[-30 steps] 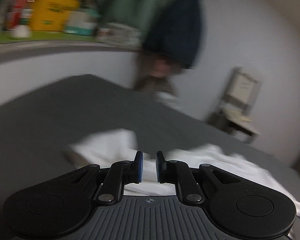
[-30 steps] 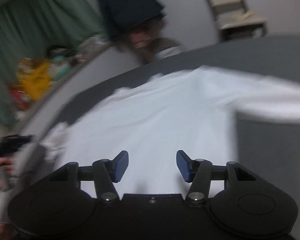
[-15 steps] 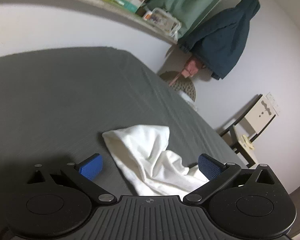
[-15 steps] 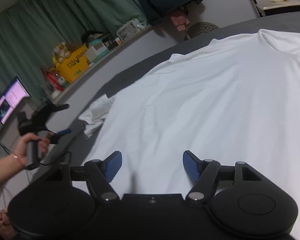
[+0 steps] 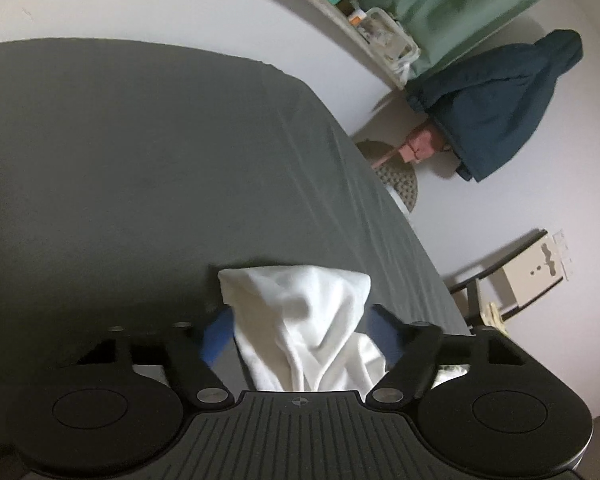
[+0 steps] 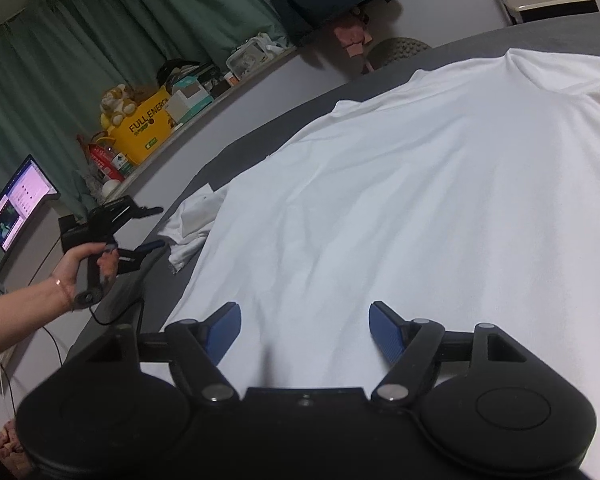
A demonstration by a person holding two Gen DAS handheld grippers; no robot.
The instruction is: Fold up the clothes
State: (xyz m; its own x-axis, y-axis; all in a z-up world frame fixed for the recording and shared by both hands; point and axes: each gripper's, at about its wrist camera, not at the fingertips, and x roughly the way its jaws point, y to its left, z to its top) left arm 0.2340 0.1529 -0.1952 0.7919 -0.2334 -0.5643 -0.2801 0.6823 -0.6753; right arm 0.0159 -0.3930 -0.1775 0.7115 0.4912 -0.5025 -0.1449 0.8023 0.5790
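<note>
A: Status of the fold?

B: The white shirt (image 6: pixel 420 200) lies spread flat across the grey bed (image 5: pixel 160 160), body smooth, no fold visible in the main panel. One sleeve (image 5: pixel 300 312) is bunched and creased. Judged from this, folding remains to be done.

A: Position relative to the left gripper (image 5: pixel 300 328)?

B: The bunched sleeve sits directly between its fingers, which stand parted, not clamped on the cloth.

A: And the right gripper (image 6: pixel 305 332)?

B: Released, fingers wide apart, held over the shirt's near portion; the fabric extends ahead of it and to its right.
</note>
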